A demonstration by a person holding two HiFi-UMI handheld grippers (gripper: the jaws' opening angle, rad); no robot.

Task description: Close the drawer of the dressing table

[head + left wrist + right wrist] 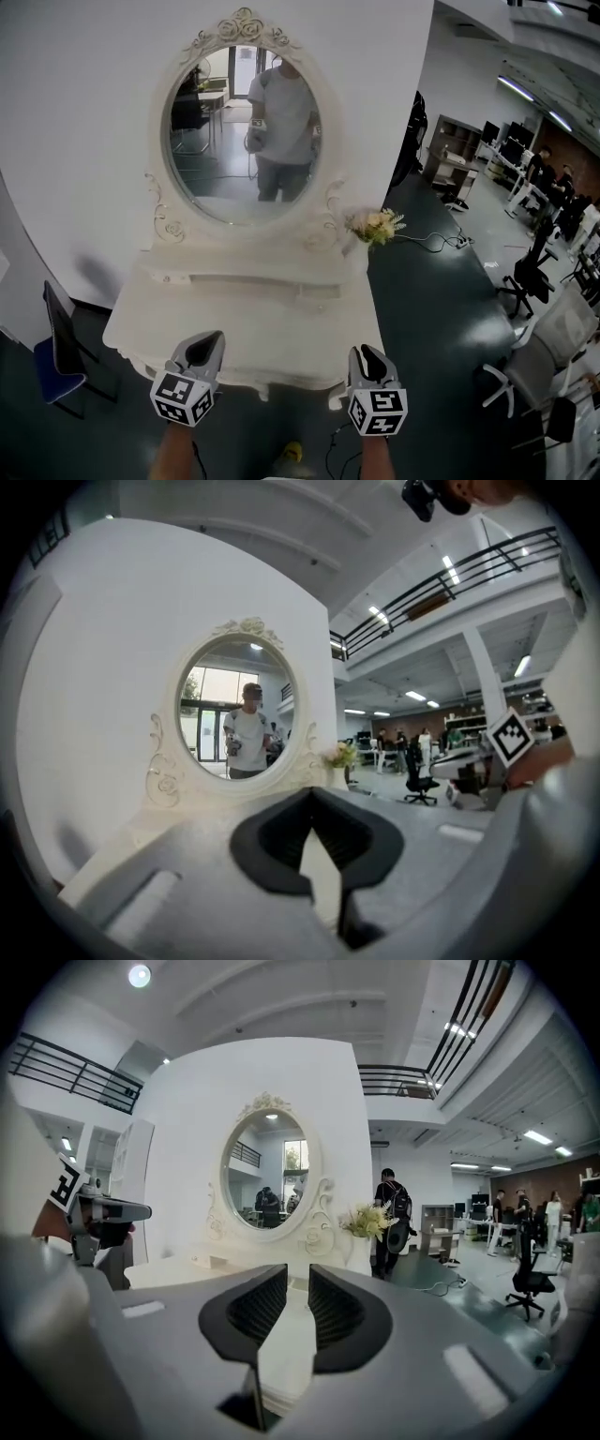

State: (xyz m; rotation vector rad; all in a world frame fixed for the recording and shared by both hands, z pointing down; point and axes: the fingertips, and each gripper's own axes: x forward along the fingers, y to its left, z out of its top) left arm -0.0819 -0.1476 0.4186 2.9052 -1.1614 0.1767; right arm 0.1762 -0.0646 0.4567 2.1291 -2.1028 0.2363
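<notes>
Only two grippers [208,343] [367,355], one dressing table [267,314].

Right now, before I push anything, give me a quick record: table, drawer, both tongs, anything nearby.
dressing table: white, directly ahead, top bare
mirror: oval, upright at the table's back
drawer: cannot tell from these views whether it is open or shut
left tongs: tips together, empty, over the table's front edge
right tongs: narrow gap, nothing between, over the front edge, to the right
flowers: at the table's back right corner
chair: blue, on the floor left of the table
</notes>
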